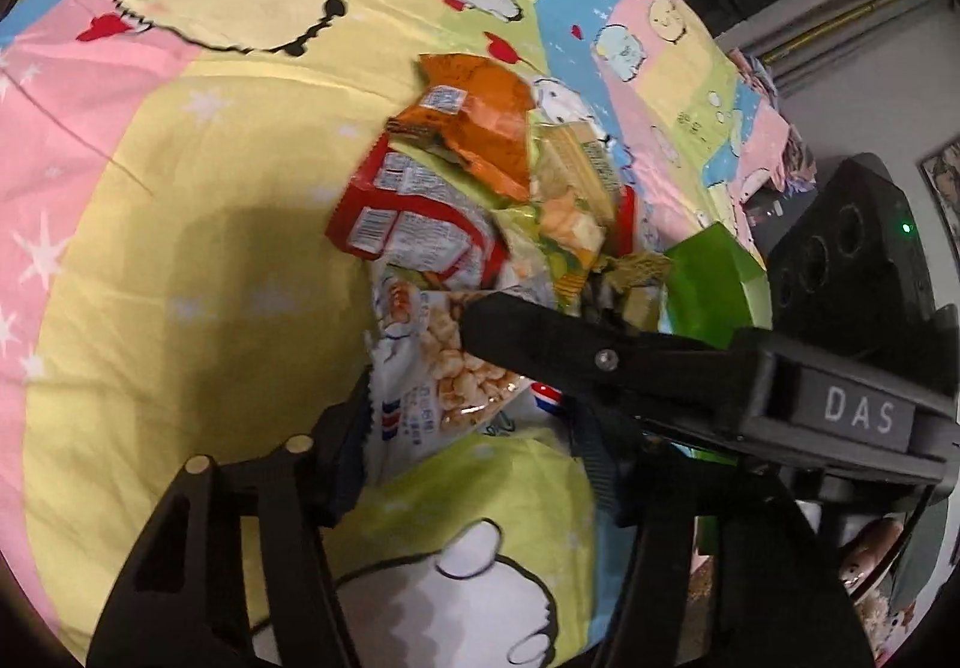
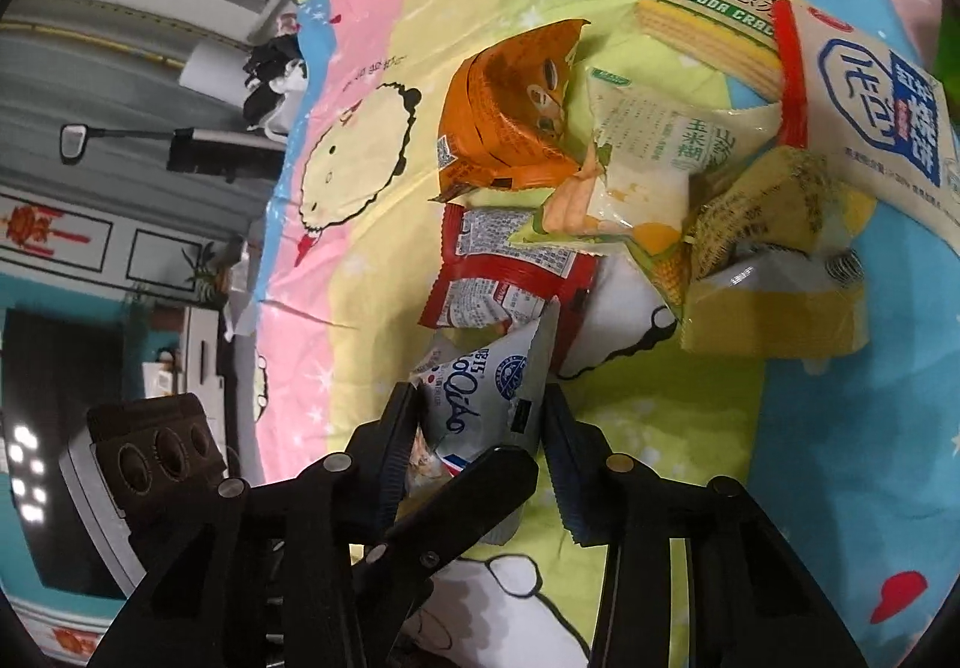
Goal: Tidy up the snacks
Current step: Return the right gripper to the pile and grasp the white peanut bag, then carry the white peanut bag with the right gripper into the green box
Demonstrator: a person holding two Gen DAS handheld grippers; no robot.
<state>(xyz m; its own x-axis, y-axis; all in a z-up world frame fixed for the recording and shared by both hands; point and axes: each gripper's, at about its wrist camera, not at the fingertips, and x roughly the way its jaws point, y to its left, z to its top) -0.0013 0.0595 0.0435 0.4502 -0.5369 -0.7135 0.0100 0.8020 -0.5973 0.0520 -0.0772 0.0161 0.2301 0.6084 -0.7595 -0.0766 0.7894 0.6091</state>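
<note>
Both grippers on the white pouch (image 2: 480,398): right gripper (image 2: 480,446) jaws partly open, pads against its sides; left gripper (image 1: 474,428) jaws also partly open around it. Beyond on the quilt (image 1: 180,224): red packet (image 2: 510,278), orange bag (image 2: 510,116). Only right view shows the cracker box (image 2: 708,26); only left view the green pack (image 1: 714,284)

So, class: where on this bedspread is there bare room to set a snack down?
Free: the bedspread left of the red packet. Crowded: orange packet, soda cracker pack and yellow packet overlap.
</note>
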